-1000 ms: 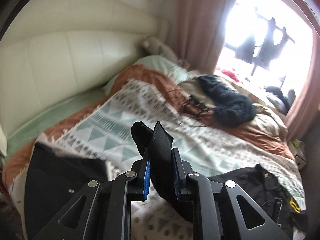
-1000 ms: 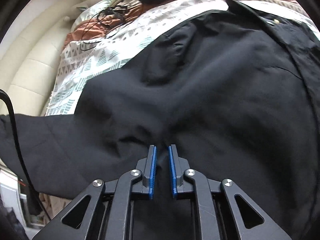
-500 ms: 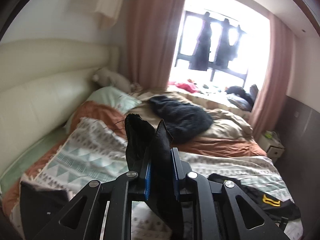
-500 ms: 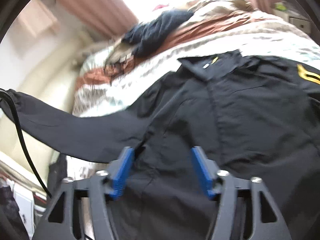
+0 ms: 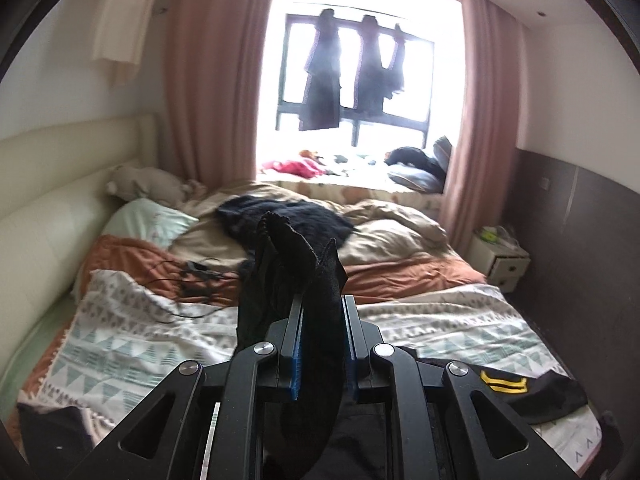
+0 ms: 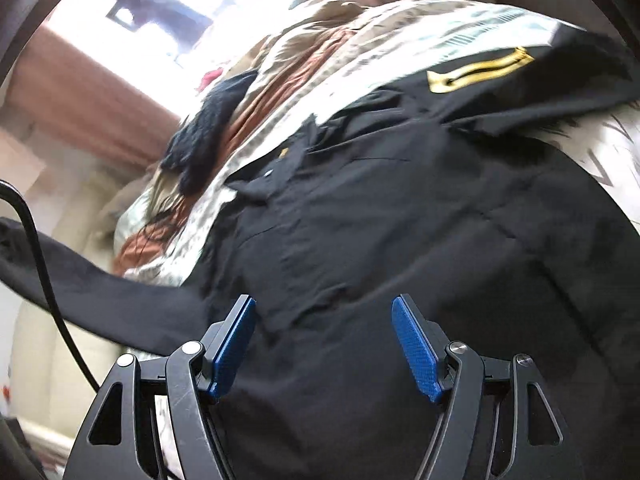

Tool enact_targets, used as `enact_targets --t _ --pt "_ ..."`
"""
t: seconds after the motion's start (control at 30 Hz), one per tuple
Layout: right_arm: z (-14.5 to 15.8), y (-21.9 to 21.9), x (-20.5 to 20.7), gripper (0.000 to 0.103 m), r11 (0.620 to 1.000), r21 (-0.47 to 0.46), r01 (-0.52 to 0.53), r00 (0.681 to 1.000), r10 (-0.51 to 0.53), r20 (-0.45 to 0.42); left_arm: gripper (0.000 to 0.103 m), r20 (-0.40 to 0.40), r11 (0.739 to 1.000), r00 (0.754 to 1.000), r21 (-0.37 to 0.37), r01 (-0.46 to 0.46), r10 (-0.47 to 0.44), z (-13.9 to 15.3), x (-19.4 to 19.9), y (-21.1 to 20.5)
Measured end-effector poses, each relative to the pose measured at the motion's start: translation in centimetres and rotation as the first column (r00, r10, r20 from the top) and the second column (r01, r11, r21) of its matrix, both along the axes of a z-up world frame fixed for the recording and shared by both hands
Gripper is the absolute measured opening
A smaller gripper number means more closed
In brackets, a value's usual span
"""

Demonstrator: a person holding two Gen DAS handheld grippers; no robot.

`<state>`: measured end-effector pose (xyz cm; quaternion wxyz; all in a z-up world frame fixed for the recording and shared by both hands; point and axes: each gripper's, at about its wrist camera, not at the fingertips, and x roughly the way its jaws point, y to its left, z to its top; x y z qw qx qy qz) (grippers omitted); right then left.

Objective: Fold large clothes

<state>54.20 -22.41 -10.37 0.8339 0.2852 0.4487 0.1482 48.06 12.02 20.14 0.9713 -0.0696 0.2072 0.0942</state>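
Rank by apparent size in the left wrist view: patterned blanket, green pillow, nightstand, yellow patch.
1. Patterned blanket, largest by far.
2. Green pillow.
3. Nightstand, looks close to the pillow in size; it stands farther off, so that order is unsure.
4. Yellow patch, smallest, though nearest the camera.

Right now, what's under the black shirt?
The black shirt lies on the patterned blanket, visible around its edges. Whatever lies beneath its body is covered.

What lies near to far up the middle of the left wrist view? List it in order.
left gripper clamping the black garment → patterned blanket → orange-brown cover → dark fuzzy garment → window ledge clutter → clothes hanging at the window.
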Motion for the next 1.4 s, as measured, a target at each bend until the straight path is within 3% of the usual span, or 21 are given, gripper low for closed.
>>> enact_targets --t 0.13,0.5,0.73,0.8,0.83,0.87,0.93,1.0,1.13,1.4 --pt "-0.9 -1.0 0.7 0.07 1.0 -0.007 0.027 1.0 -0.027 -0.012 0.017 -0.015 0.997 0.998 0.019 0.068 -0.068 -0.6 2.4 -3.0" --pt "-2.8 -5.8 3.5 0.07 0.988 0.037 0.148 0.988 -0.146 -0.042 0.017 -0.096 0.979 0.975 -0.049 0.198 -0.202 -5.6 11.6 -10.0" --pt "-4.0 -9.3 4.7 0.07 0.966 0.081 0.245 0.968 -0.239 -0.083 0.017 -0.14 0.941 0.933 -0.119 0.316 -0.331 -10.4 15.9 -14.7" --pt "-4.3 -9.8 5.1 0.07 0.961 0.091 0.263 0.963 -0.254 -0.093 0.018 -0.17 0.919 0.906 -0.153 0.364 -0.387 -12.1 17.1 -16.2" --pt "-4.4 -10.1 5.3 0.07 0.957 0.097 0.273 0.96 -0.264 -0.099 0.023 -0.178 0.908 0.894 -0.169 0.383 -0.411 -12.6 17.5 -16.7" --pt "-4.5 -10.5 5.3 0.07 0.955 0.1 0.279 0.958 -0.269 -0.101 0.027 -0.206 0.886 0.866 -0.197 0.419 -0.456 -13.6 18.0 -17.5" --pt "-4.8 -11.1 5.3 0.07 0.95 0.106 0.293 0.954 -0.282 -0.105 0.065 -0.242 0.869 0.839 -0.221 0.442 -0.488 -14.8 18.5 -18.2" --pt "-4.9 -11.5 5.3 0.07 0.947 0.11 0.302 0.95 -0.291 -0.11 0.081 -0.237 0.874 0.844 -0.203 0.442 -0.482 -15.9 18.0 -18.4" --pt "-4.9 -11.8 5.3 0.07 0.948 0.111 0.299 0.952 -0.287 -0.107 0.081 -0.252 0.896 0.861 -0.177 0.408 -0.442 -17.1 16.9 -16.9" --pt "-5.0 -10.3 5.7 0.07 0.958 0.168 0.233 0.972 -0.223 -0.079 0.081 -0.291 0.953 0.911 -0.164 0.255 -0.293 -19.8 11.9 -8.5"
